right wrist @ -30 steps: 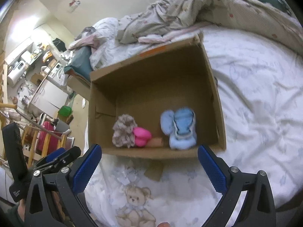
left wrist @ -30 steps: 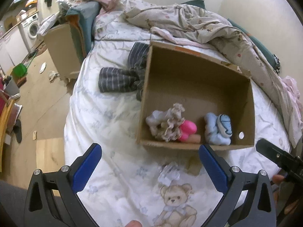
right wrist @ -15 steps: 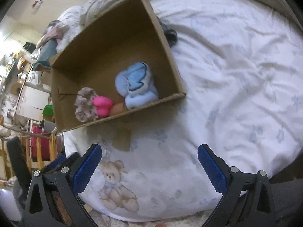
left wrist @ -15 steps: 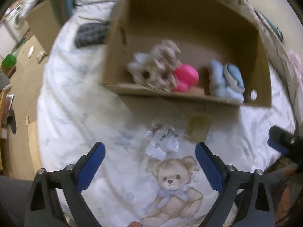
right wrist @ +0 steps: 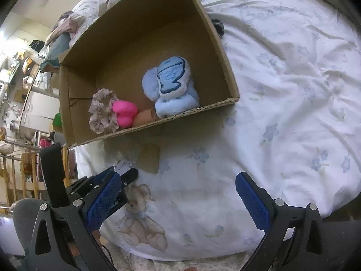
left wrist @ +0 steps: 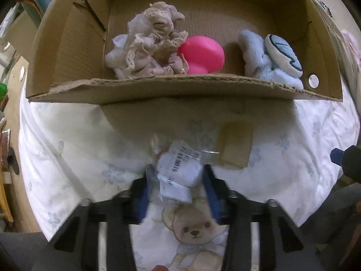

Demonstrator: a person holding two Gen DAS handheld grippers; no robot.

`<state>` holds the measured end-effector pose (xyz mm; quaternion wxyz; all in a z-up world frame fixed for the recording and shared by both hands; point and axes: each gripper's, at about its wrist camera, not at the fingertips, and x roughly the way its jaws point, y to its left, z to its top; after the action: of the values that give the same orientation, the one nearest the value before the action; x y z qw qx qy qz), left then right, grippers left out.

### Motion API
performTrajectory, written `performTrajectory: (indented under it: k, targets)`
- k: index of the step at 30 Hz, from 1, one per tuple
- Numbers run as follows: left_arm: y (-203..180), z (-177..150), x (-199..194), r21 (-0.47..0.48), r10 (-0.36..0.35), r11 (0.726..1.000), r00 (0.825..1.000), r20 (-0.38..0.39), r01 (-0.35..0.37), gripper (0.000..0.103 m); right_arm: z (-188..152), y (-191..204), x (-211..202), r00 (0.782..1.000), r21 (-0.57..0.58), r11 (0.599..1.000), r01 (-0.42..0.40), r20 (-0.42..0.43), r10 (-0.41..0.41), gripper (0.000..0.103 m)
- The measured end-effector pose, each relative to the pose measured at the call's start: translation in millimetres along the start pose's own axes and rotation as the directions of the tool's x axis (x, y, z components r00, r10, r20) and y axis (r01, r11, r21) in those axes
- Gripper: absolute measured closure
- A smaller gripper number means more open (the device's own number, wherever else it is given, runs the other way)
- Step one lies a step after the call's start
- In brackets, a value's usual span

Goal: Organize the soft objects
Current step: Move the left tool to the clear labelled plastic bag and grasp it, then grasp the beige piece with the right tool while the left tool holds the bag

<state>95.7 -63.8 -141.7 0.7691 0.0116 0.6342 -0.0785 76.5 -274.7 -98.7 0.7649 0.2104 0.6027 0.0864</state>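
A cardboard box (left wrist: 180, 92) (right wrist: 225, 67) lies on the bed. In it are a beige lace scrunchie (left wrist: 153, 43) (right wrist: 101, 113), a pink soft toy (left wrist: 203, 54) (right wrist: 124, 113) and a light blue plush (left wrist: 270, 61) (right wrist: 173, 92). My left gripper (left wrist: 178, 185) has closed around a small white soft item in a clear wrapper with a barcode label (left wrist: 178, 171), on the sheet in front of the box. My right gripper (right wrist: 178, 201) is open and empty above the bed's front edge, to the right of the left gripper (right wrist: 121, 176).
A small brown cardboard piece (left wrist: 237, 146) (right wrist: 149, 160) lies on the sheet by the box. The white floral sheet has a teddy bear print (left wrist: 196, 232) (right wrist: 137, 214). A dark item (right wrist: 217, 26) lies behind the box. Room furniture stands at the far left (right wrist: 29, 103).
My left gripper dropped down to the wrapped item and closed its fingers around it. My right gripper tilted and shifted right, staying open.
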Motion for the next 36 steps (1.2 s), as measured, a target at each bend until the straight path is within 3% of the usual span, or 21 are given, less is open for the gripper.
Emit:
performTrajectory:
  k: [1, 9, 10, 12, 15, 25, 31, 36]
  targets:
    - [0, 0, 0, -0.002, 0.000, 1.000, 1.000, -0.005, 0.000, 0.080, 0, 1, 1, 1.000, -0.003, 1.000, -0.002, -0.005, 0.002, 0.000]
    - [12, -5, -11, -0.056, -0.029, 0.998, 0.999, -0.028, 0.027, 0.080, 2, 6, 14, 0.996, 0.018, 0.997, -0.070, -0.055, 0.070, 0.000]
    - [11, -6, -15, -0.055, -0.031, 0.998, 0.999, -0.024, 0.030, 0.080, 2, 6, 17, 0.993, 0.029, 0.995, -0.094, -0.064, 0.096, 0.004]
    - [12, -6, -23, -0.053, -0.029, 0.998, 1.000, -0.012, 0.028, 0.080, 3, 8, 24, 0.988, 0.040, 0.991, -0.125, -0.090, 0.129, 0.035]
    - [13, -8, -33, -0.062, -0.044, 0.997, 0.999, 0.001, 0.044, 0.080, 5, 15, 35, 0.986, 0.038, 0.993, -0.116, -0.113, 0.120, 0.050]
    - [50, -26, -68, -0.098, -0.039, 0.994, 0.998, 0.050, 0.044, 0.080, 16, 44, 72, 0.989, -0.054, 0.998, -0.011, -0.150, 0.003, 0.053]
    - [63, -30, -72, -0.128, -0.025, 0.991, 0.998, 0.064, 0.033, 0.080, 20, 57, 87, 0.989, -0.102, 0.995, -0.023, -0.147, 0.008, 0.053]
    - [57, -26, -68, -0.121, -0.022, 0.992, 0.997, 0.072, 0.031, 0.080, 18, 65, 97, 0.989, -0.149, 0.988, 0.045, -0.135, -0.065, 0.065]
